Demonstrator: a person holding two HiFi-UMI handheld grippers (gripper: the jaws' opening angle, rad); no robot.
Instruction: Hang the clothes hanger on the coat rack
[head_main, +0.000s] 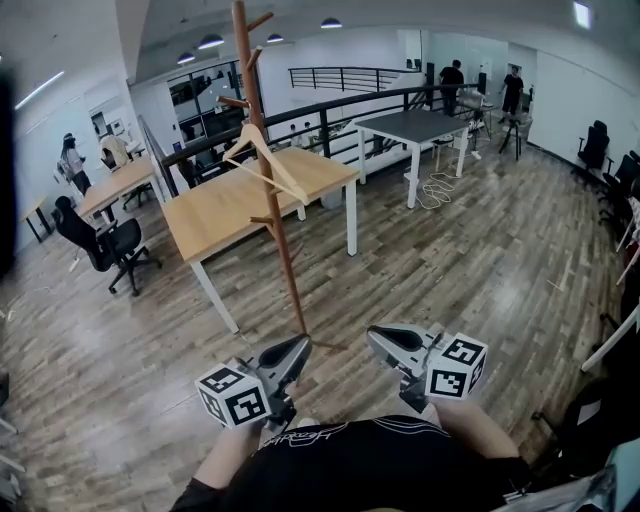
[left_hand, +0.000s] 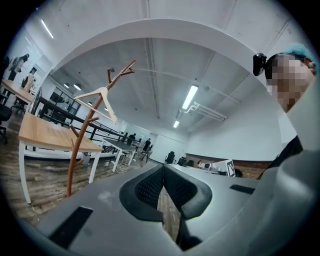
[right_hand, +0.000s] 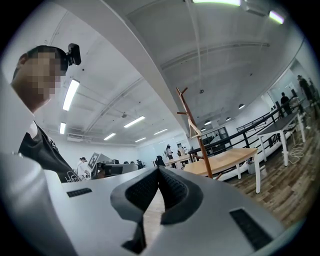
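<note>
A light wooden clothes hanger (head_main: 262, 155) hangs on a branch of the brown wooden coat rack (head_main: 278, 215), which stands on the floor straight ahead. Both grippers are low, close to the person's body and well short of the rack. My left gripper (head_main: 300, 346) is shut with nothing in it, and so is my right gripper (head_main: 375, 336). In the left gripper view the hanger (left_hand: 98, 97) and rack (left_hand: 80, 145) show far off to the left of the closed gripper (left_hand: 163, 168). In the right gripper view the rack (right_hand: 201, 147) and hanger (right_hand: 194, 131) stand to the right of the closed gripper (right_hand: 159, 170).
A light wooden table (head_main: 215, 215) stands just behind the rack, and a grey table (head_main: 420, 125) lies further back right. A black office chair (head_main: 105, 245) is at the left. People stand by the far desks and the black railing (head_main: 330, 105). Wood floor lies between me and the rack.
</note>
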